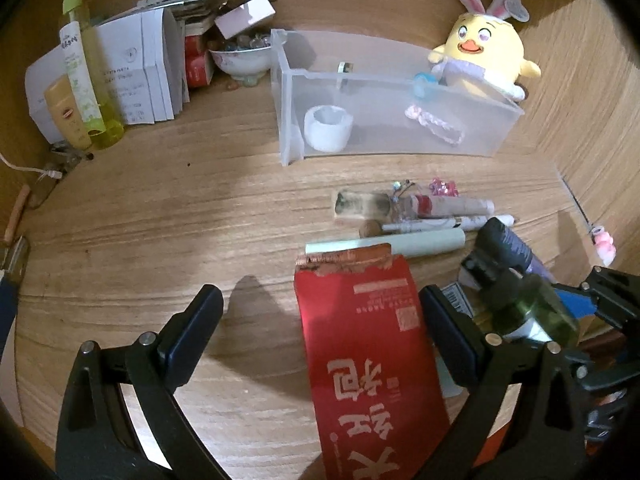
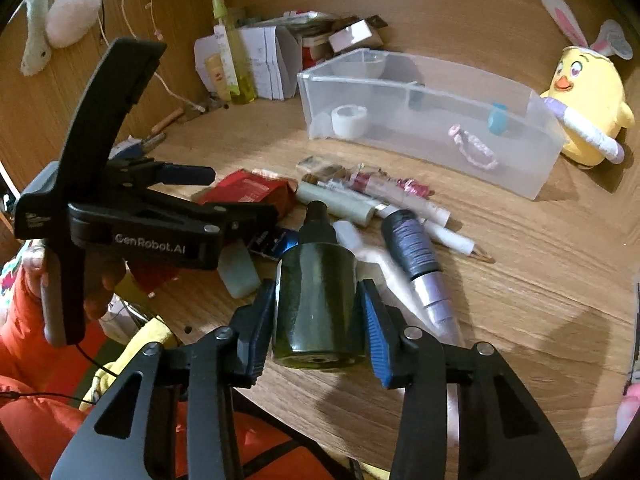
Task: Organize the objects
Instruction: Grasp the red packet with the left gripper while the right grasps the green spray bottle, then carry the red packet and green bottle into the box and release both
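Note:
My right gripper [image 2: 318, 312] is shut on a dark green bottle [image 2: 316, 300] with a black cap, held just above the table; the bottle also shows in the left wrist view [image 1: 532, 308]. My left gripper [image 1: 320, 304] is open, its jaws wide on either side of a red packet [image 1: 368, 356] that lies between them near the right finger; it also shows in the right wrist view [image 2: 192, 196]. A clear plastic bin [image 1: 384, 120] at the back holds a white tape roll [image 1: 328, 128], a pink bracelet and a blue piece.
A pile of tubes, pens and a purple tool [image 2: 420, 256] lies in front of the bin. A yellow chick plush [image 1: 484, 56] stands at the bin's right end. Boxes, a bowl [image 1: 240, 60] and a yellow-green bottle [image 1: 84, 64] crowd the back left. Wooden walls close the sides.

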`<state>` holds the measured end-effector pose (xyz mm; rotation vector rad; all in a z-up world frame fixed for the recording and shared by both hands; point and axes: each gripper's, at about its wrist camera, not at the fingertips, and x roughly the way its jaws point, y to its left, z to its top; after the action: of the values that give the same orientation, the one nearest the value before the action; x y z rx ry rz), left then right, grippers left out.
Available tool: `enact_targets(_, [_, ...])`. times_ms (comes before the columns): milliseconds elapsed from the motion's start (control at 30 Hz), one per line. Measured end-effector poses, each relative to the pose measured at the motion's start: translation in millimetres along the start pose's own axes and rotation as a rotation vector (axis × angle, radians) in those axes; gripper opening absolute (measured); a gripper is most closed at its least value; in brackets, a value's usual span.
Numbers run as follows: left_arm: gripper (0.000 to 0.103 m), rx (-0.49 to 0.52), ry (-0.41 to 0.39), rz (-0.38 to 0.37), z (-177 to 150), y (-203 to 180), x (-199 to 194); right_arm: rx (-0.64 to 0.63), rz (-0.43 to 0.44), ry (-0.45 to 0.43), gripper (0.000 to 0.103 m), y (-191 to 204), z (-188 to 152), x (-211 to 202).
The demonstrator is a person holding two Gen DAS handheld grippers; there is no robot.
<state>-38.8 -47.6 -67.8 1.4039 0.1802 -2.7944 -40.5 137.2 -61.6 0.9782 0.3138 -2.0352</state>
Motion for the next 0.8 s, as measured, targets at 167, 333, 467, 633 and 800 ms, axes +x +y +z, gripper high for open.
enact_targets(167, [0.063,0.025,0.028,-0.024,2,-2,5,0.027,-0.007,-0.037,0.038,-8,6,-12])
enact_targets(333, [0.056,0.02,0.009,-0.021,3,-3,2,0.067,-0.008,-0.06,0.038,-20,11,-18])
enact_targets(467, [0.056,0.015,-0.017,-0.015,5,-1,-7,0.097,-0.013,-0.087,0.038,-30,16,-24])
enact_targets(633, [0.056,0.005,-0.069,-0.014,13,2,-25,0.119,-0.03,-0.129,0.038,-41,25,-33])
enact_targets(800, [0.056,-0.008,-0.135,-0.024,26,2,-42,0.132,-0.056,-0.174,0.038,-53,38,-43])
